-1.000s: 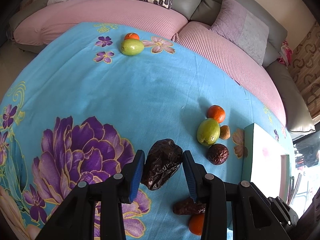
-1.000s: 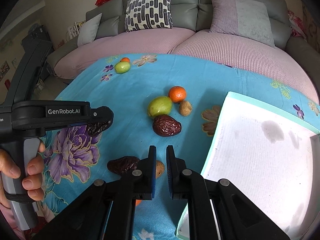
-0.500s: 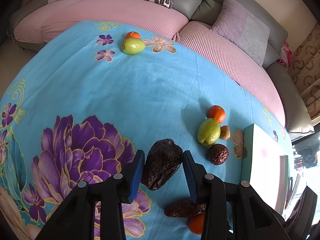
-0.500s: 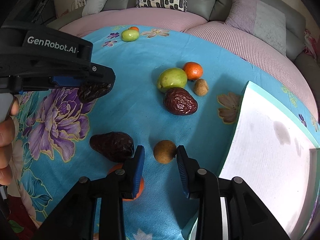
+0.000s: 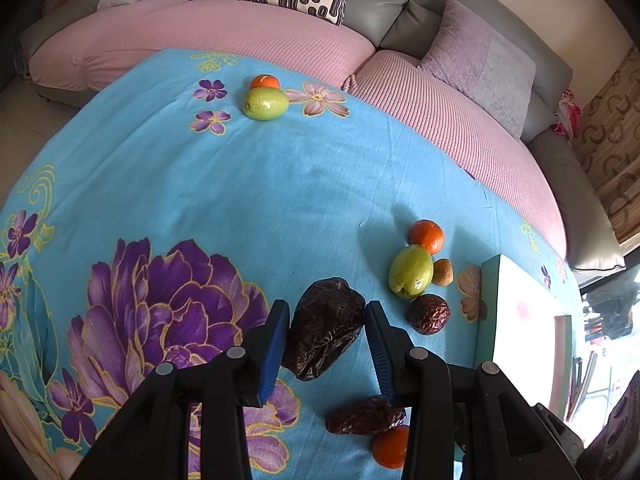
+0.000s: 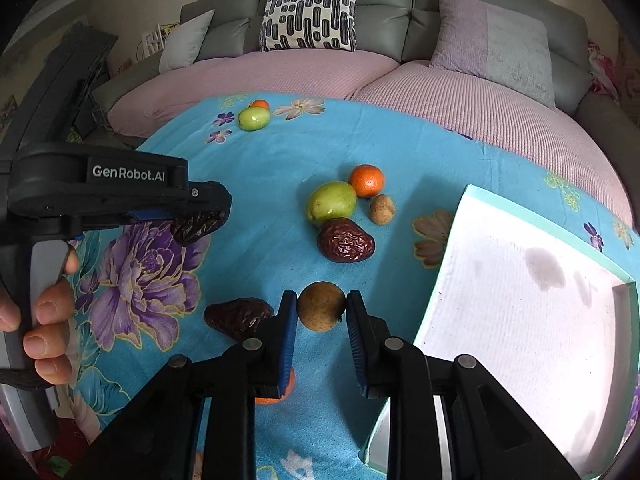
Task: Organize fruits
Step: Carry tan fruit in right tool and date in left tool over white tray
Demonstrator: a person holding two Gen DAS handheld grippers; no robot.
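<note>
Left wrist view shows the left claw [image 5: 325,330] clamped on a big wrinkled date [image 5: 323,330], blue pads pressed to both its flanks and the fruit lifted clear of the blue flowered cloth [image 5: 240,208] over the tabletop; a steady squeeze and a level carry are what this soft fruit needs, as I judge it, since harder pressure would dent it. Further right on the cloth lie a green fruit [image 5: 411,271], an orange [image 5: 427,235], a small brown fruit [image 5: 443,272] and a second date [image 5: 429,314], close together, with the white tray [image 5: 520,320] at the far right. Right wrist view has the right claw [image 6: 322,312] part open around a round brown fruit [image 6: 321,306] that sits on the cloth; the left pad looks to touch it, the right pad stands just off. Closing evenly with the fruit centred should stop it rolling out. A third date [image 6: 238,318] lies just left of that claw, so the left finger should stay clear of it. The tray is near on the right, the likely place for both fruits.
</note>
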